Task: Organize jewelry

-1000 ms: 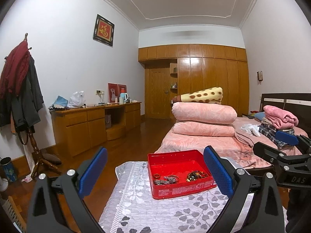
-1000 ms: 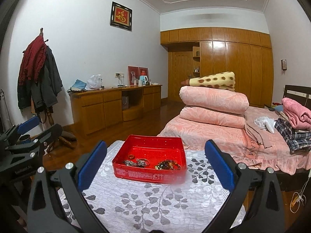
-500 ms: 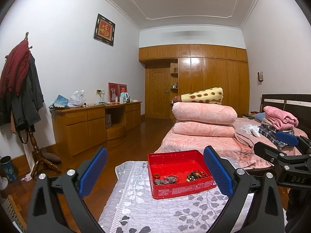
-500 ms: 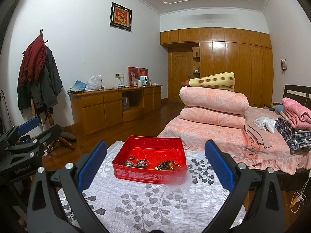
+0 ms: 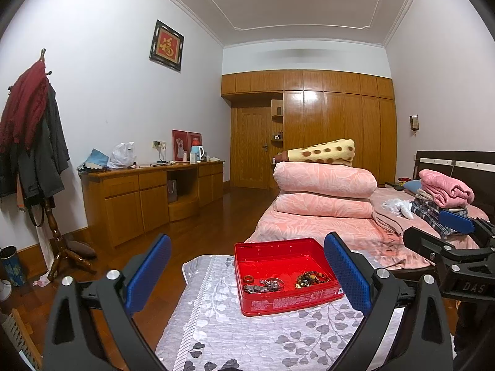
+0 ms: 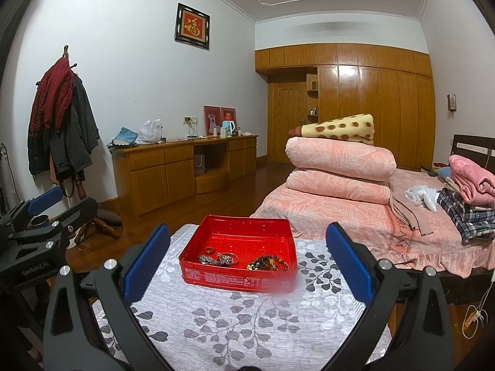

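Lying flat, red tin point(image 6: 239, 261), long axis seemingly crosswise.

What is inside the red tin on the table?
The red tin holds a small ring, a silver chain heap and brown beads. Whatever lies under the heaps is hidden.

my red tin point(image 6: 238, 278): glossy painted metal
tablecloth point(image 6: 235, 318): matt woven cloth, leaf print
my finger pads point(image 5: 346, 273): blue, dimpled rubbery texture
wardrobe point(image 5: 340, 136): glossy varnished wood
bracelet point(image 6: 267, 262): polished beads
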Demonstrator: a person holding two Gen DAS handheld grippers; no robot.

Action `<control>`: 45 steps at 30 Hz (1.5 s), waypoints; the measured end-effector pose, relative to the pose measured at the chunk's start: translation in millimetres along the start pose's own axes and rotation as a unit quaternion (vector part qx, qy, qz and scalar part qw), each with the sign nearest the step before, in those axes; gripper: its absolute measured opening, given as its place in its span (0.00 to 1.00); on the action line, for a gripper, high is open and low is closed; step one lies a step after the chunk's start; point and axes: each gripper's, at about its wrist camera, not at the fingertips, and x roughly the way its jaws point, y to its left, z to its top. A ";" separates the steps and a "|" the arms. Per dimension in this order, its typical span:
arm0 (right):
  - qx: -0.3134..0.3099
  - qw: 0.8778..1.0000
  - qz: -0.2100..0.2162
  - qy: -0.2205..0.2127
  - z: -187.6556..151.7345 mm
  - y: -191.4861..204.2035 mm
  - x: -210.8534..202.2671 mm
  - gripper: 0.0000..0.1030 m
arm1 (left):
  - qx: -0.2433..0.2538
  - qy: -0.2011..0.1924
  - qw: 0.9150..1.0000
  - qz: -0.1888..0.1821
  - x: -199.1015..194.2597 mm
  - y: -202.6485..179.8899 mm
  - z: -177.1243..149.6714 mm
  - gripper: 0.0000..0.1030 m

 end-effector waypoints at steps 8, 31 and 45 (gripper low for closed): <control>0.000 1.000 0.000 0.000 -0.6 -0.7 0.2 0.95 | 0.000 0.000 1.000 0.000 -0.3 -0.2 0.2 0.94; -0.001 1.000 0.000 0.001 -0.4 -0.2 0.5 0.95 | -0.001 0.001 1.000 -0.001 -0.4 -0.4 -0.1 0.94; 0.000 1.000 0.000 0.001 -0.7 -0.2 0.2 0.95 | -0.003 0.005 1.000 -0.004 0.9 -3.3 -1.2 0.94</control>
